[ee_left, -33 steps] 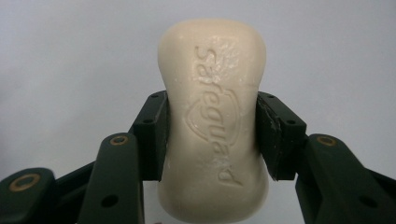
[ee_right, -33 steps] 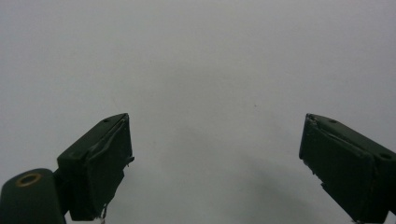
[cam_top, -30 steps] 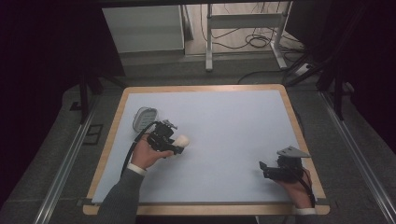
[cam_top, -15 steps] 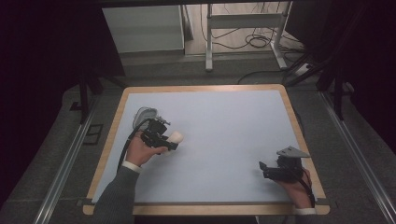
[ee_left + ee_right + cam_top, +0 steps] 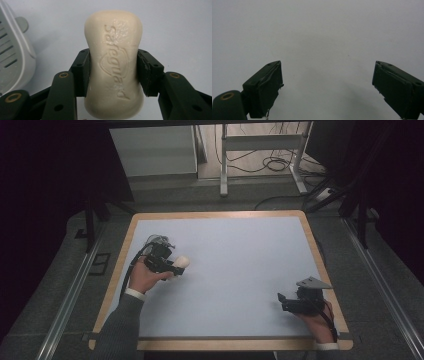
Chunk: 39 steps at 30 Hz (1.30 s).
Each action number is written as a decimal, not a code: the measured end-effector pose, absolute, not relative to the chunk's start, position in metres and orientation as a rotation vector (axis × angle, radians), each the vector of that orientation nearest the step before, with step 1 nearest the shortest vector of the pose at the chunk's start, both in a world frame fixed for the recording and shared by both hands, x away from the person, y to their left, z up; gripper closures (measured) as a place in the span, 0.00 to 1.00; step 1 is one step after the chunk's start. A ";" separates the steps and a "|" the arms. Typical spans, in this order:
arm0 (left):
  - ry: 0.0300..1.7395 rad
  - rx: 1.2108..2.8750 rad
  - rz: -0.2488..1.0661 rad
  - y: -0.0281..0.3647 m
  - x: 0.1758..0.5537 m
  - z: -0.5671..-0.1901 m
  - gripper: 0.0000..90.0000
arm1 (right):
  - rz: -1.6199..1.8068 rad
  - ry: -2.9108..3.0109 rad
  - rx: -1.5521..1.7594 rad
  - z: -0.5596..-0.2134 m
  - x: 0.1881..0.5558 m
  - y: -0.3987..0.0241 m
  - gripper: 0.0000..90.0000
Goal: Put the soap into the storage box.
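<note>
The left gripper (image 5: 113,72) was clamped on a cream bar of soap (image 5: 114,62), its two black pads (image 5: 81,72) pressing the bar's narrow waist from either side, the embossed face turned up to the camera. The bar stuck out well past the jaw tips and hung above the pale blue table (image 5: 240,270). Just beside the gripper, on its left in the left gripper view, lay a grey slotted soap dish (image 5: 12,57); in the high view the dish (image 5: 156,240) sat right behind the left gripper (image 5: 175,265). Well apart, near the table's right front corner, the right gripper (image 5: 281,301) rested low with its jaws spread wide and nothing between them.
</note>
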State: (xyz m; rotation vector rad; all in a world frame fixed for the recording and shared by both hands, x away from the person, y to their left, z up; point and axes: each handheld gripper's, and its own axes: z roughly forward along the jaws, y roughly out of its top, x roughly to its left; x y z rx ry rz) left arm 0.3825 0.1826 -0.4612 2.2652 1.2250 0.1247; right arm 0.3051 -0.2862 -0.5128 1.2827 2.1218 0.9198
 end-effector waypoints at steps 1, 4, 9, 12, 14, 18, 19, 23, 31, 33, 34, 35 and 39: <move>1.227 2.261 0.126 0.184 0.383 -0.461 0.55 | 0.921 2.120 1.283 -0.513 0.305 -0.286 0.10; 1.237 2.250 0.132 0.187 0.384 -0.460 0.55 | 0.923 2.119 1.285 -0.513 0.305 -0.286 0.10; 1.247 2.246 0.154 0.192 0.385 -0.455 0.55 | 0.924 2.117 1.284 -0.512 0.305 -0.286 0.11; 1.246 2.244 0.160 0.195 0.387 -0.452 0.55 | 0.925 2.115 1.282 -0.511 0.304 -0.286 0.11; 1.256 2.235 0.158 0.196 0.389 -0.451 0.55 | 0.926 2.114 1.281 -0.511 0.304 -0.286 0.11; 1.278 2.229 0.157 0.201 0.392 -0.451 0.55 | 0.923 2.114 1.283 -0.511 0.304 -0.287 0.11; 1.283 2.226 0.157 0.203 0.393 -0.452 0.55 | 0.923 2.114 1.283 -0.511 0.304 -0.287 0.11; 1.297 2.217 0.159 0.206 0.396 -0.452 0.55 | 0.921 2.110 1.290 -0.510 0.304 -0.287 0.11; 1.332 2.211 0.163 0.215 0.403 -0.453 0.55 | 0.915 2.109 1.288 -0.510 0.304 -0.287 0.11; 1.348 2.200 0.163 0.217 0.405 -0.453 0.55 | 0.915 2.109 1.287 -0.510 0.304 -0.287 0.11; 1.348 2.200 0.163 0.217 0.405 -0.453 0.55 | 0.915 2.109 1.287 -0.510 0.304 -0.287 0.11; 1.351 2.199 0.162 0.217 0.406 -0.453 0.55 | 0.915 2.109 1.287 -0.510 0.304 -0.287 0.11; 1.365 2.196 0.162 0.220 0.411 -0.454 0.55 | 0.915 2.110 1.289 -0.510 0.304 -0.287 0.11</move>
